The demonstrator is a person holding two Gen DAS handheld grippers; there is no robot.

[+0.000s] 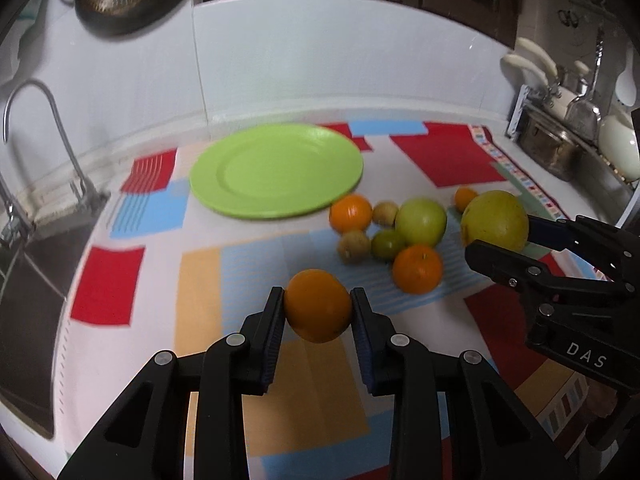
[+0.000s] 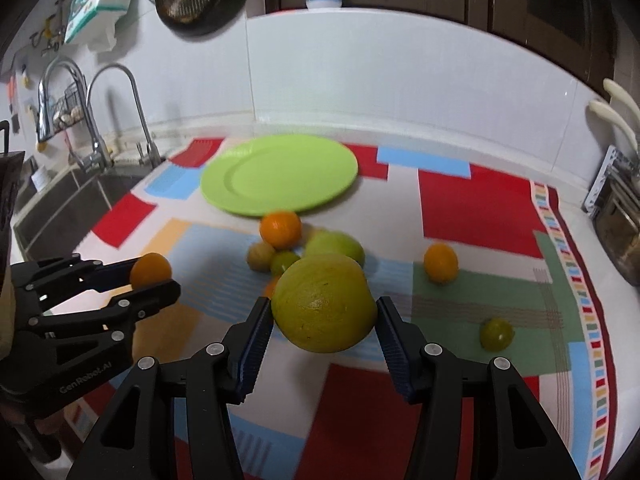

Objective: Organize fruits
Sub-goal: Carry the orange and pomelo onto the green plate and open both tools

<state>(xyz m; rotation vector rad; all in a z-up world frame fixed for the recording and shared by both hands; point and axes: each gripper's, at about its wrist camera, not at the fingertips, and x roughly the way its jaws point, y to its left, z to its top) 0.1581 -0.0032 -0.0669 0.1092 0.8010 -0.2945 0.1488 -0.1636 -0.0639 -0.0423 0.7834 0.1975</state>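
My left gripper (image 1: 318, 304) is shut on an orange (image 1: 318, 306), held clear above the patterned cloth. My right gripper (image 2: 324, 312) is shut on a large yellow-green fruit (image 2: 324, 304), also lifted off the cloth. Each gripper shows in the other's view: the right gripper (image 1: 498, 234) with the yellow-green fruit (image 1: 495, 218), the left gripper (image 2: 154, 276) with the orange (image 2: 150, 269). A bare lime-green plate (image 1: 276, 170) (image 2: 278, 174) lies behind. A cluster of oranges, a green apple (image 1: 421, 221), a lime and small brownish fruits lies between plate and grippers.
A sink (image 1: 24, 280) with a curved tap (image 1: 36, 120) lies left. A metal rack with utensils (image 1: 568, 128) stands at the right. One orange (image 2: 441, 262) and one lime (image 2: 496, 334) lie apart on the cloth's right part. A white tiled wall runs behind.
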